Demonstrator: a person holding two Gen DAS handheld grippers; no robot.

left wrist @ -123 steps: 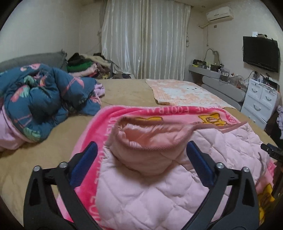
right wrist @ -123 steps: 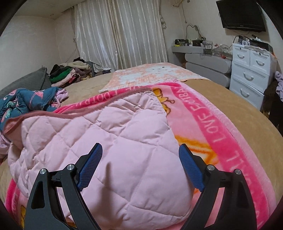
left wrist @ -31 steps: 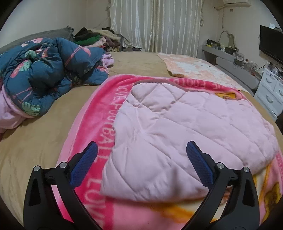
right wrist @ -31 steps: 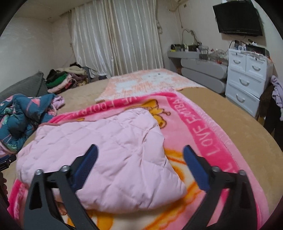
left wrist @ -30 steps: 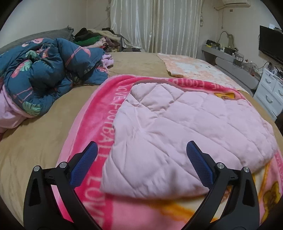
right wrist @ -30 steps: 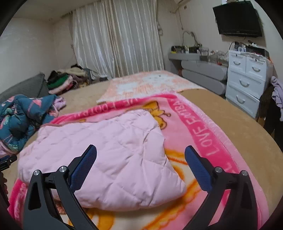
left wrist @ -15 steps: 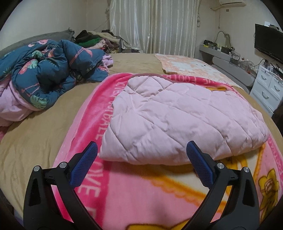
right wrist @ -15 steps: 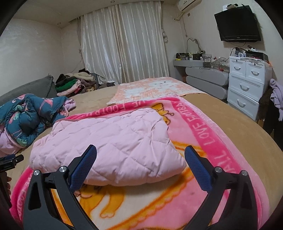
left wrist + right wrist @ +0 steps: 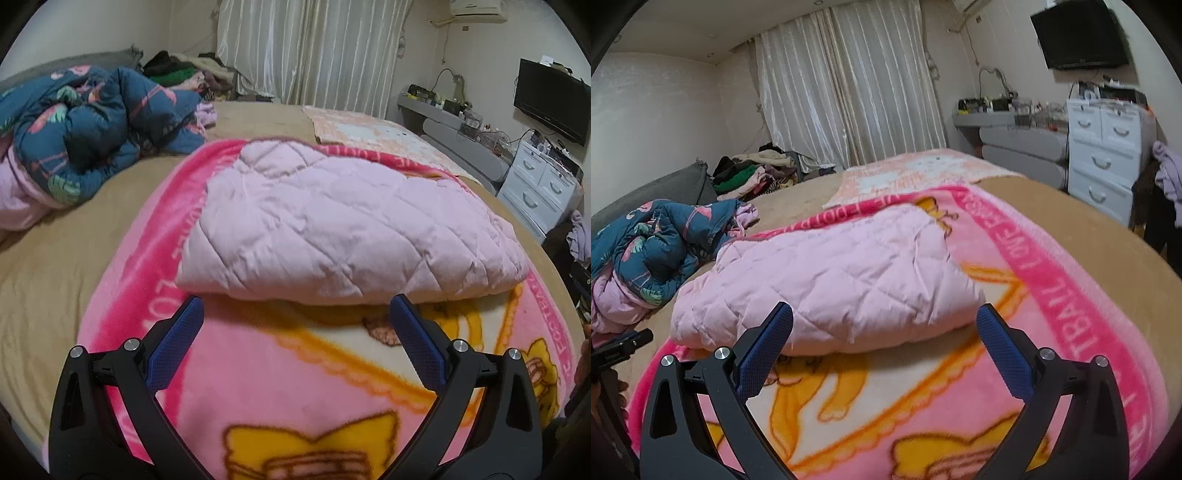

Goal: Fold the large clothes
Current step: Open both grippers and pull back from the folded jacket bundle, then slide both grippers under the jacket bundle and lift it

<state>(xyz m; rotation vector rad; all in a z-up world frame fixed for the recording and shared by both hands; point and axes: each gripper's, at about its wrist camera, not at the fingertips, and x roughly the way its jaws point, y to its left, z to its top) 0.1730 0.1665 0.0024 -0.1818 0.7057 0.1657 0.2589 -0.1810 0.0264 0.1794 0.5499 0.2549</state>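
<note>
Bedroom; wide bed (image 9: 55,266) under a tan cover, white curtains (image 9: 314,51) at the far wall, a wall-mounted television (image 9: 550,99) and white drawers (image 9: 543,184) along one side. Left gripper (image 9: 295,328): jaws spread wide, blue pads bare, nothing held, poised just short of the near edge of the garment. Right gripper (image 9: 884,332): likewise spread wide and empty, its left pad overlapping the garment's near fold in view; contact cannot be told. Item in hand: pink quilted garment (image 9: 332,229), lying as a thick, roughly rectangular folded bundle in the middle of a pink cartoon blanket (image 9: 295,398) spread flat on the bed. Handling, as judged: padded, soft and light for its bulk; springy filling likely to push folds back open; the smooth shell may slide over the fleecy blanket. No stiffness to rely on, so an unsupported end will droop. Best hold: the two near corners (image 9: 192,284) of the folded edge, one per gripper, pinching through all layers so the stack lifts together; a grip on the top layer alone would probably peel the fold apart. Surrounding stock: a crumpled navy floral quilt (image 9: 92,136) to the left, well apart; a peach patterned cloth (image 9: 369,129) laid flat beyond the blanket; a heap of mixed clothes (image 9: 753,173) near the curtains.
</note>
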